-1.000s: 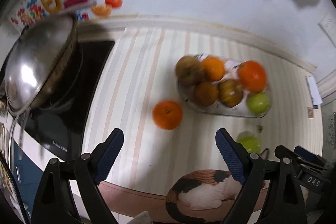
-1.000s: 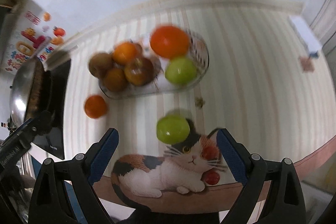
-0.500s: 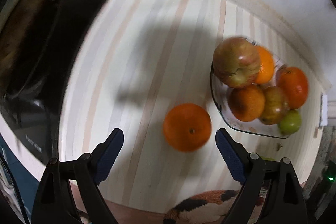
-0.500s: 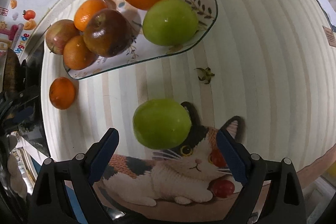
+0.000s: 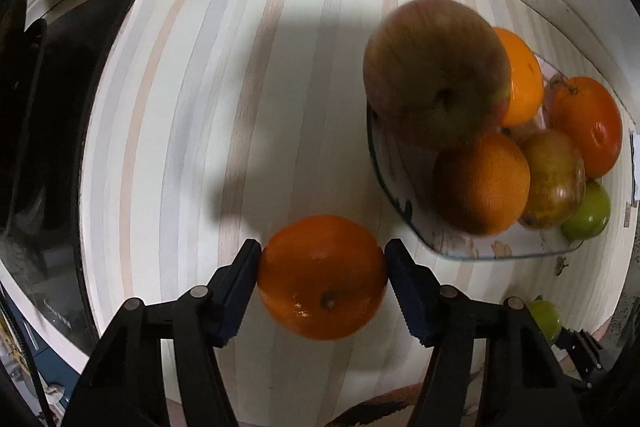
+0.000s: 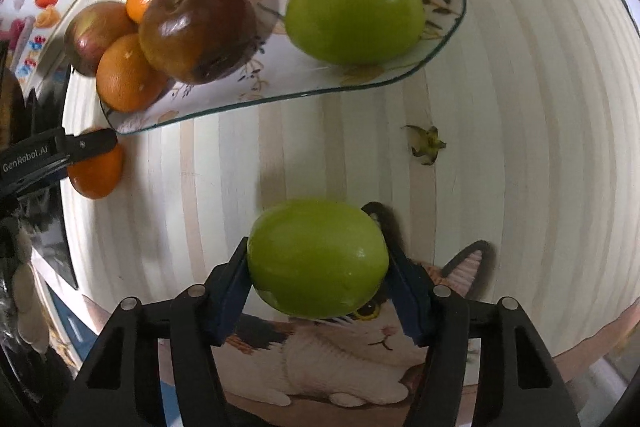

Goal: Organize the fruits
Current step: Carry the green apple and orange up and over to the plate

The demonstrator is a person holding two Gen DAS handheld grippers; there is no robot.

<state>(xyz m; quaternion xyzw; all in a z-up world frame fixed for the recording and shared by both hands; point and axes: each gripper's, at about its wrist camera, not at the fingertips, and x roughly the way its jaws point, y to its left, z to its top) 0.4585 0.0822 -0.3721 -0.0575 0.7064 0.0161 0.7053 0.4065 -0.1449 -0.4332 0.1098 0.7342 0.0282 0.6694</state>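
My left gripper (image 5: 322, 263) is shut on a loose orange (image 5: 322, 277) that rests on the striped tabletop, left of the glass fruit plate (image 5: 404, 211). The same orange (image 6: 96, 175) and the left gripper's finger (image 6: 86, 143) show at the left of the right wrist view. My right gripper (image 6: 318, 263) is shut on a green apple (image 6: 318, 259) at the edge of the cat mat, in front of the plate (image 6: 452, 27). The plate holds several apples and oranges, among them a second green apple (image 6: 354, 7).
A black induction hob (image 5: 48, 131) lies left of the striped cloth. A cat-print mat (image 6: 360, 351) covers the near edge. A dried fruit calyx (image 6: 426, 147) lies between mat and plate. A wall with stickers runs behind.
Both grippers moved forward and down to their fruit and closed: the left on the orange, the right on the green apple. One second ago both were open and farther back.
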